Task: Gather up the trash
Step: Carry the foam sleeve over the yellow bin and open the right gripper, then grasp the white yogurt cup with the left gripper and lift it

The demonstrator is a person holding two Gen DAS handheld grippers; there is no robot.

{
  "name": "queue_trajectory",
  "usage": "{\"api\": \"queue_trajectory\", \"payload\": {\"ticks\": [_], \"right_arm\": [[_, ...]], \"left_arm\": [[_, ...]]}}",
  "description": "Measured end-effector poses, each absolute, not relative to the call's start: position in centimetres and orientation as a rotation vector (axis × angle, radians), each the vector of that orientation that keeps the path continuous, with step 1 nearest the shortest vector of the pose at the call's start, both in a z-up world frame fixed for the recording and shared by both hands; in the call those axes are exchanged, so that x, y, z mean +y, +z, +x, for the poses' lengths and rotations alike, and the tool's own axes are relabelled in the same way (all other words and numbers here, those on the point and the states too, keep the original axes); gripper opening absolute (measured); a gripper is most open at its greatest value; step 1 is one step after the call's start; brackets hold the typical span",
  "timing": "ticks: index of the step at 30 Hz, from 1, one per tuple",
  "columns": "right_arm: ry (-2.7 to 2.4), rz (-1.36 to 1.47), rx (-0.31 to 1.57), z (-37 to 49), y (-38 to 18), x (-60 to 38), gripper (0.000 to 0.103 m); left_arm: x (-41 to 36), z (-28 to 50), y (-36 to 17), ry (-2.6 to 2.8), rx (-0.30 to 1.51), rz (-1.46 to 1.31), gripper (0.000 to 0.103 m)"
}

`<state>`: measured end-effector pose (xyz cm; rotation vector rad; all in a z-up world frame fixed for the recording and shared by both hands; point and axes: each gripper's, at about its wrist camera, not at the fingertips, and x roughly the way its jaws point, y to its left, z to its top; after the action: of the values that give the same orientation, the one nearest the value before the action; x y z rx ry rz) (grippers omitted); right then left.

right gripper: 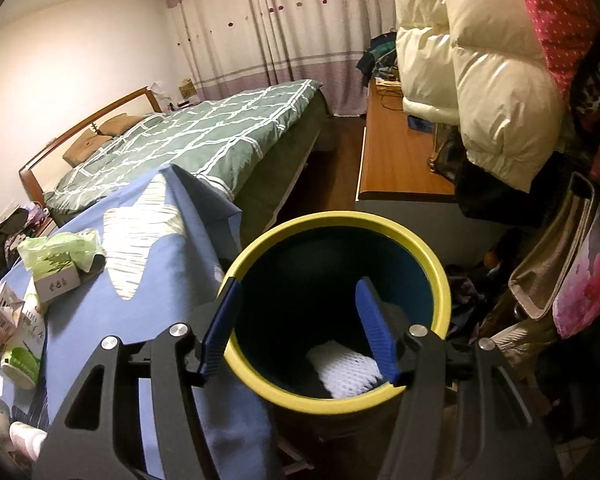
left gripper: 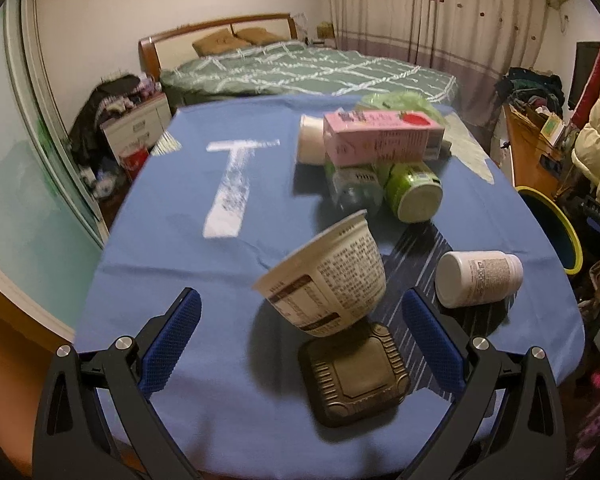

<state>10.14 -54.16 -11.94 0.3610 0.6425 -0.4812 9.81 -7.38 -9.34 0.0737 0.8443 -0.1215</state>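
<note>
My left gripper (left gripper: pixel 300 316) is open over the blue-clothed table (left gripper: pixel 172 248). A tilted paper bowl (left gripper: pixel 328 276) with printed text lies ahead between its fingers, touching neither pad, and leans on a black plastic tray (left gripper: pixel 352 376). A white pill bottle (left gripper: pixel 476 278) lies on its side to the right. Farther back a pink carton (left gripper: pixel 380 136) rests on a green can (left gripper: pixel 414 192), a clear bottle (left gripper: pixel 356 192) and a white cup (left gripper: pixel 312 140). My right gripper (right gripper: pixel 296 292) hangs open and empty over the yellow-rimmed bin (right gripper: pixel 340 220), where a white foam net (right gripper: pixel 344 372) lies at the bottom.
The bin (left gripper: pixel 560 224) stands off the table's right edge. A tissue pack in a green bag (right gripper: pixel 60 260) sits at the table's far end. A bed (right gripper: pixel 204 140) lies beyond the table. A wooden desk (right gripper: pixel 396 160) and hanging coats (right gripper: pixel 480 80) crowd the right side.
</note>
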Motion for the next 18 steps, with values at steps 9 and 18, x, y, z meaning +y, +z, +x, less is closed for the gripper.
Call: {"api": "queue_trajectory", "payload": {"ticks": [9, 18], "right_arm": [[-0.447, 0.353, 0.657, 10.9, -12.3, -52.8, 0.058], [-0.435, 0.356, 0.662, 11.2, -12.6, -52.4, 0.058]], "left_arm": [[-8.3, 12.7, -11.6, -0.14, 0.916, 0.005, 0.099], [-8.6, 14.9, -12.6, -0.125, 0.93, -0.013, 0.098]]}}
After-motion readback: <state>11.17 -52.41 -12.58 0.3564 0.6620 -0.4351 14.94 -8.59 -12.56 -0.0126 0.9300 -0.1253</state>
